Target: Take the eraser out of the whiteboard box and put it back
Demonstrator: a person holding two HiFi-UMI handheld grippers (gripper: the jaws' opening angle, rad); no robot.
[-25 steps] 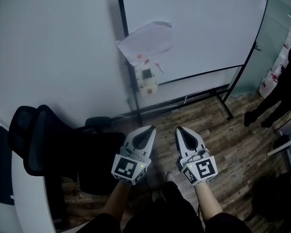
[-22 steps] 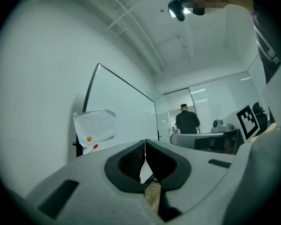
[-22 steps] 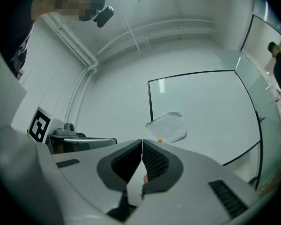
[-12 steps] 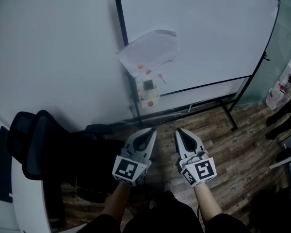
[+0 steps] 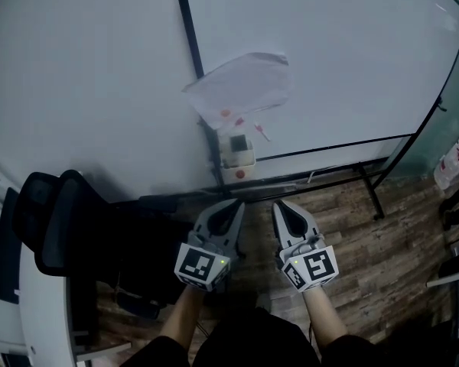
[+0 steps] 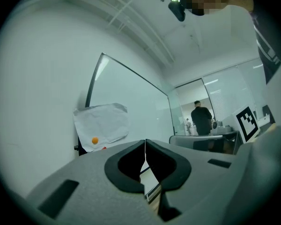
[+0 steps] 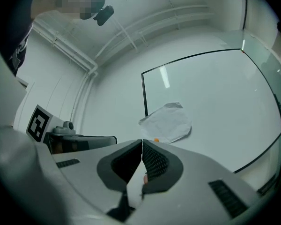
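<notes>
— Jaws on the left gripper [image 5: 232, 205] and the right gripper [image 5: 280, 205]?
— Both clenched on nothing, side by side, pointing toward the whiteboard box [image 5: 238, 157].
— Progress?
— None yet, I judge. The eraser [image 5: 236, 142], seemingly the dark block, sits in the box at the lower left corner of the whiteboard [image 5: 336, 60], under a crumpled paper sheet [image 5: 241, 86]. Reach, lift and return are all left.
— Room?
— Wood floor [image 5: 344, 212], pale wall [image 5: 84, 75], black chair [image 5: 53, 220] at the left.

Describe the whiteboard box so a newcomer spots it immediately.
Find the large whiteboard, then the crumpled paper sheet at its lower left corner. Just below the sheet, a small white box sits against the black frame post: the only container there, with something dark inside.
</notes>
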